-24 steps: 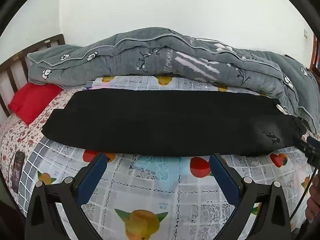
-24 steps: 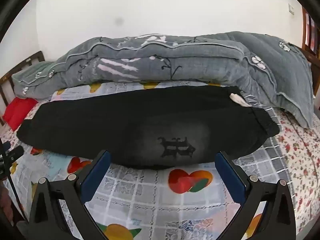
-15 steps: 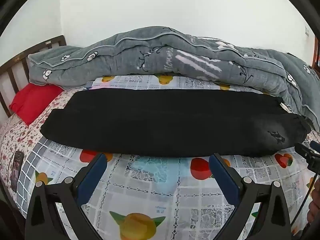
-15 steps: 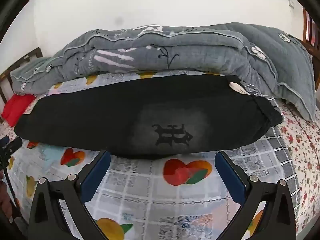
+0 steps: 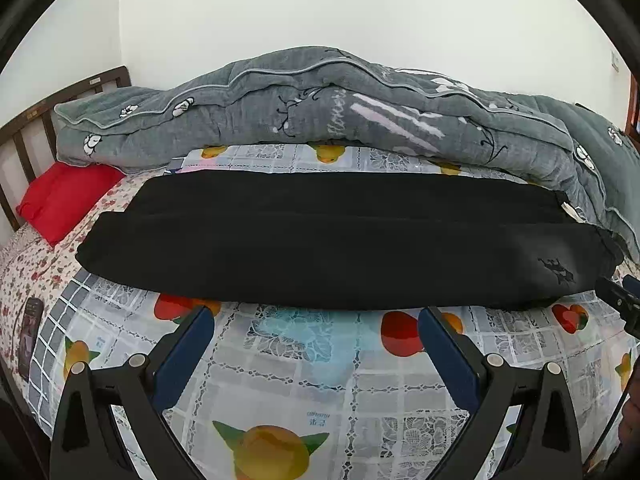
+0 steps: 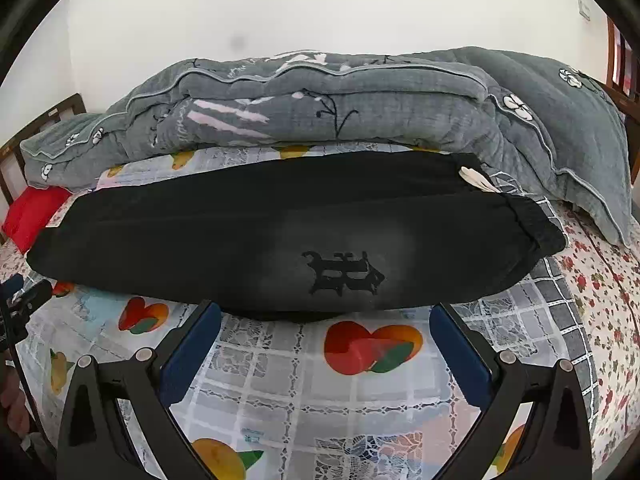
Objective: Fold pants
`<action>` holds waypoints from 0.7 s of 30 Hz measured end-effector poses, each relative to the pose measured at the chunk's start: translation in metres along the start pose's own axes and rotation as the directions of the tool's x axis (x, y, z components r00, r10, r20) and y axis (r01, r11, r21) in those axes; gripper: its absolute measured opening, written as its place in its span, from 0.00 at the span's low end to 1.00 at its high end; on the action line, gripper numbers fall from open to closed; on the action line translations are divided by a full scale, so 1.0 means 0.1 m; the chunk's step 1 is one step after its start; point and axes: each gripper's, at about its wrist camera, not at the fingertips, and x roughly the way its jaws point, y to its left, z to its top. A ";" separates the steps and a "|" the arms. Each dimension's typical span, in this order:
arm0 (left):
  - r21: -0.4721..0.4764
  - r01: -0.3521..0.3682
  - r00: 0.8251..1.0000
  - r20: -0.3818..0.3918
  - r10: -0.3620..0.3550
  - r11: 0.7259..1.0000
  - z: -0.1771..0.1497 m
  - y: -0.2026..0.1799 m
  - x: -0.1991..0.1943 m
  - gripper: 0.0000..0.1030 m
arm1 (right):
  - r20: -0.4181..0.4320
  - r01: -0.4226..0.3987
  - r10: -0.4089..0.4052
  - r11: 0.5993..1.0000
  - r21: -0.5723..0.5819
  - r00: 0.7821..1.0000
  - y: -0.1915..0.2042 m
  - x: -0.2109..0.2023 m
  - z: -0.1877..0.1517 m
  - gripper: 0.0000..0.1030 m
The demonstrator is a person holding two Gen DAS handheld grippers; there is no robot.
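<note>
1. The left gripper [image 5: 316, 322] is spread wide, holding nothing. Its blue-padded fingers [image 5: 185, 354] hover over the bed's fruit-print sheet [image 5: 320, 392], tips just short of the near edge of the pants, not touching as far as I can tell.
2. The right gripper [image 6: 322, 318] is in the same state: spread wide and empty, blue pads [image 6: 460, 354] apart. Its tips sit right at the near hem of the pants, under the embroidered logo; I can't tell if they actually touch the cloth.
3. The black fabric pants [image 5: 340, 240] lie flat and long across the bed, folded lengthwise so one leg is stacked on the other, with a seam line running down the length. The fabric looks soft and matte, and it's faded grey around the dark gothic-style embroidered logo [image 6: 344, 274]. The gathered elastic waistband [image 6: 536, 228] is at the right end, with a white tag [image 6: 476, 178] poking out behind it.
4. The sheet is thin and smooth, with a lacy grid pattern, red and orange fruit prints and a floral border at the sides.
5. Behind the pants is a puffy grey quilted duvet [image 5: 320, 108] with white flower prints, bunched up along the wall.
6. A red pillow [image 5: 64, 204] sits at the far left by the wooden headboard slats [image 5: 24, 148]. A dark phone [image 5: 30, 330] lies on the left edge of the sheet.
</note>
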 end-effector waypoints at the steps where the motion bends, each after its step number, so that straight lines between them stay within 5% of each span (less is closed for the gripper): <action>1: -0.001 -0.001 1.000 0.000 0.001 1.000 0.00 0.00 0.00 0.99 | 0.003 0.001 -0.001 1.000 0.000 1.000 0.01 0.00 -0.01 1.00; 21: -0.008 -0.007 1.000 -0.011 0.007 1.000 -0.02 0.05 0.02 1.00 | 0.012 -0.003 0.003 1.000 -0.002 1.000 0.06 0.00 -0.01 1.00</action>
